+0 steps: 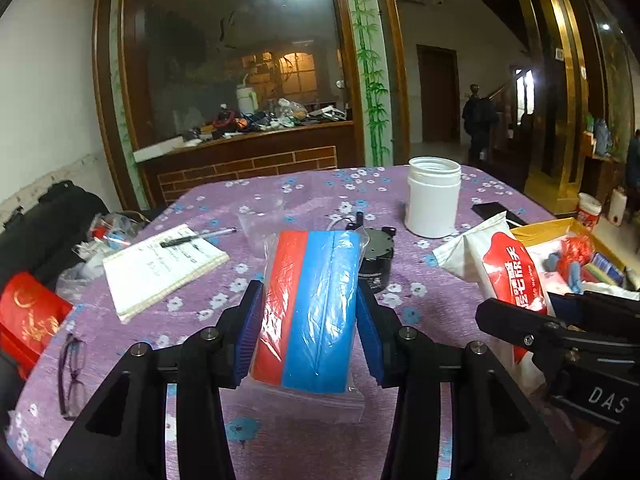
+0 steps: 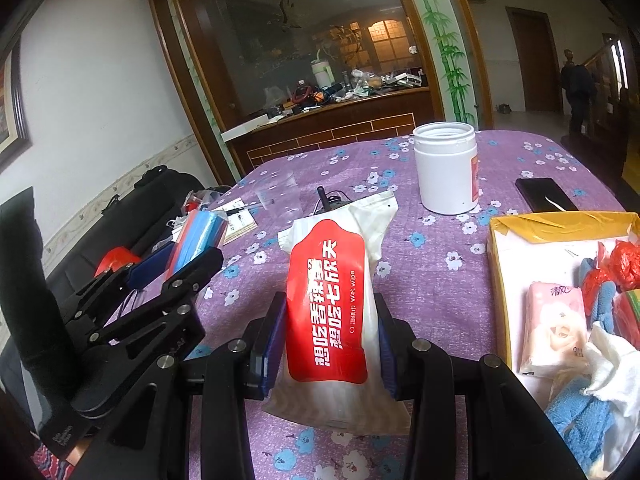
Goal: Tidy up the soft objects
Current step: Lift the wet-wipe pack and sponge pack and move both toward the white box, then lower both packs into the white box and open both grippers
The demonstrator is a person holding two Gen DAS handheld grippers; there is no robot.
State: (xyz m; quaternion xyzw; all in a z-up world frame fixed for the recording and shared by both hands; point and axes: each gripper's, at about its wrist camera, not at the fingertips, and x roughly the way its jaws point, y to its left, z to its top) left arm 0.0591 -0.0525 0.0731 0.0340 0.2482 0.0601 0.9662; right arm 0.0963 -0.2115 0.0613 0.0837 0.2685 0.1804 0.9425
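My left gripper point(image 1: 308, 312) is shut on a red and blue pack in clear plastic point(image 1: 310, 312), its blue pads pressed to both sides. The same pack point(image 2: 200, 240) shows at the left of the right wrist view, in the left gripper point(image 2: 176, 264). My right gripper point(image 2: 328, 336) is shut on a white wet wipe pack with a red label point(image 2: 332, 304), held a little above the table. That wet wipe pack point(image 1: 508, 276) appears at the right of the left wrist view, with the right gripper point(image 1: 556, 316) around it.
An open cardboard box point(image 2: 560, 228) at the right holds a pink tissue pack point(image 2: 552, 328), blue cloths and red bags. On the purple flowered tablecloth point(image 2: 432, 264) stand a white jar point(image 2: 446, 168), a clear cup point(image 2: 278, 198), a phone point(image 2: 544, 194), a notebook with pen point(image 1: 164, 268) and glasses point(image 1: 72, 376).
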